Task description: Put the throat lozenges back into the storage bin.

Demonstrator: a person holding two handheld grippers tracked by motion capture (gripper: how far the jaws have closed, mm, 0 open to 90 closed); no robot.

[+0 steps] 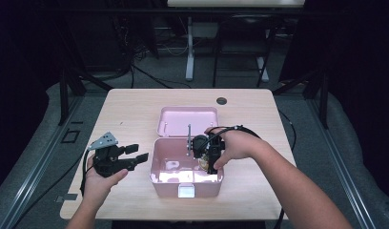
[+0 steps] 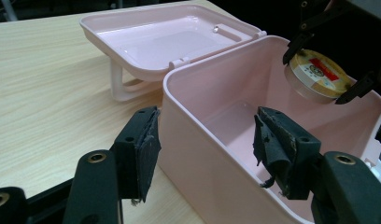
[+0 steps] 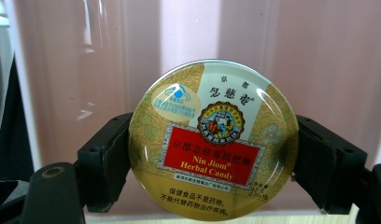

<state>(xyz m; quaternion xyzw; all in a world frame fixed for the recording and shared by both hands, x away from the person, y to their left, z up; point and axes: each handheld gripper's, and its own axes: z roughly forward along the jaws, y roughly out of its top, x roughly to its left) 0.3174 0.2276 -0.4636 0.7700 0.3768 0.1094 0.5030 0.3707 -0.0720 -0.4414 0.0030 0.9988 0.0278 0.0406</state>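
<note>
Over the open pink box (image 1: 157,164), my right gripper (image 3: 212,154) pinches a candy tin (image 3: 213,140) by its rim: stiff, slick, probably light; my left gripper (image 2: 205,149) gapes empty nearby.

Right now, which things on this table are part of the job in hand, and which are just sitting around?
In the job:
candy tin, clamped in the right claw
pink box, open
box lid, flipped back
left claw, open beside the box

Just there:
table
round hole in the tabletop
</note>
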